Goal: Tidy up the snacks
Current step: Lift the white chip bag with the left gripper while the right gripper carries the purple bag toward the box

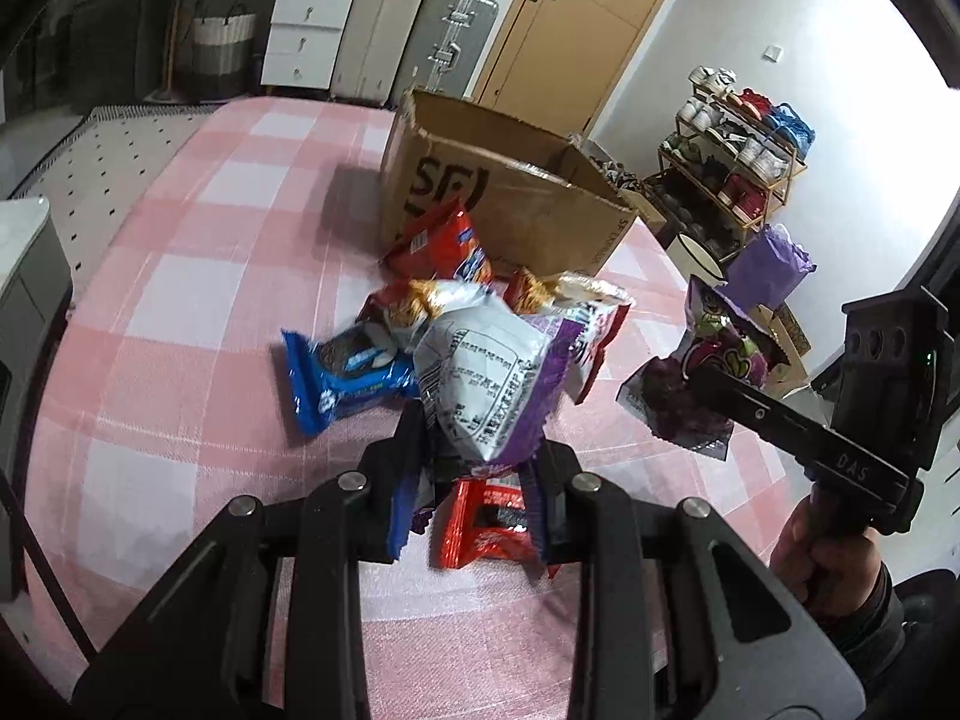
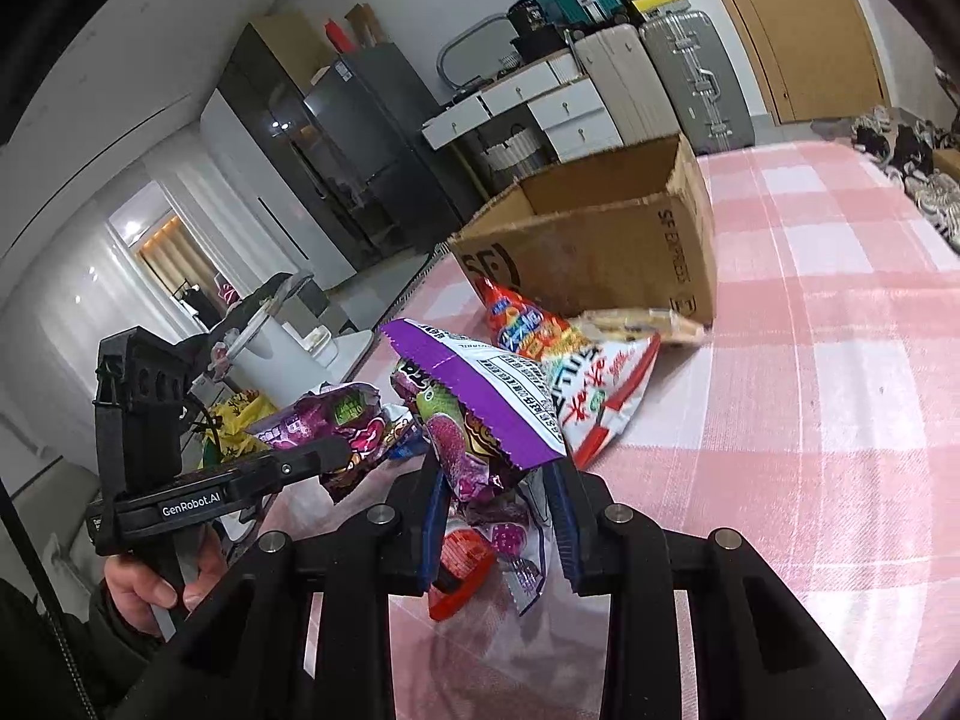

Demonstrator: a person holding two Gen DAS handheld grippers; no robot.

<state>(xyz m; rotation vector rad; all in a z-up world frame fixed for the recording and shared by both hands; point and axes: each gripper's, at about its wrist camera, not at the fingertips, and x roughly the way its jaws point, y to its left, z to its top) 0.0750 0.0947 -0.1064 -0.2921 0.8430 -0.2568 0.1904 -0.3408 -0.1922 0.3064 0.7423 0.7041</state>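
Observation:
My left gripper is shut on a purple and white snack bag, held above the pink checked table. My right gripper is shut on a second purple snack bag; it also shows in the left wrist view, off the table's right edge. An open cardboard box stands at the far side of the table, also in the right wrist view. A blue cookie pack, a red bag and a red and white bag lie in a pile before the box.
A small red packet lies on the tablecloth under my left gripper. A shoe rack stands right of the table. Suitcases and white drawers stand behind it. A white bucket is at left.

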